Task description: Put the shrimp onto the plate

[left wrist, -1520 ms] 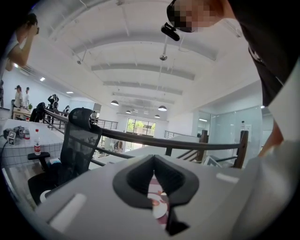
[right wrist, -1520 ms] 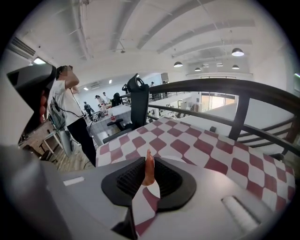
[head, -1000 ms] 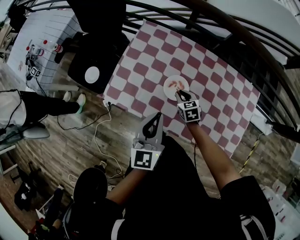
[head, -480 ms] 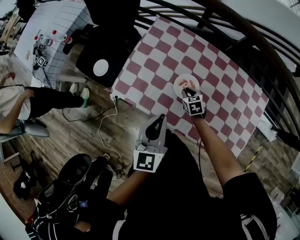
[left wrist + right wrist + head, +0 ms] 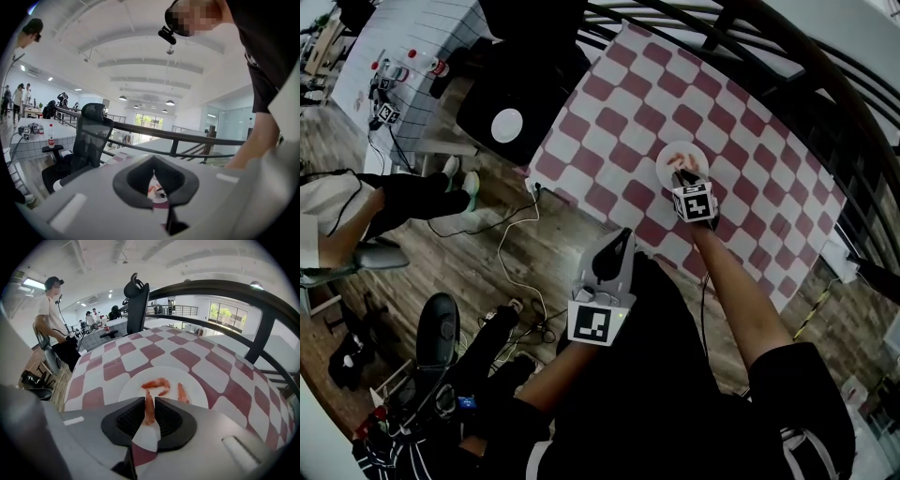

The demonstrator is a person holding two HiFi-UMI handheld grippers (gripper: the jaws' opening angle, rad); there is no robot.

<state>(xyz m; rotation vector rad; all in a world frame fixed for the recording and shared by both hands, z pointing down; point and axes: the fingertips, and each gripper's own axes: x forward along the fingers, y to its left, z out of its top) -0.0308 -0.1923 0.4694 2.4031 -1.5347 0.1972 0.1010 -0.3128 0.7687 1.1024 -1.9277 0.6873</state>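
My right gripper point(image 5: 678, 175) just dropped down over the plate's point(image 5: 131, 391) near edge, still pinching the shrimp point(image 5: 148, 411), so it's basically drop-off time.

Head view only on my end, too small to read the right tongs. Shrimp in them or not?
Observer: Yes. The right gripper view shows the right tongs closed on one shrimp, its end poking out past the tips.
Operator: What's on the plate already?
Observer: Two more: a curled shrimp and a straighter shrimp, lying apart on the plate just beyond the tips.
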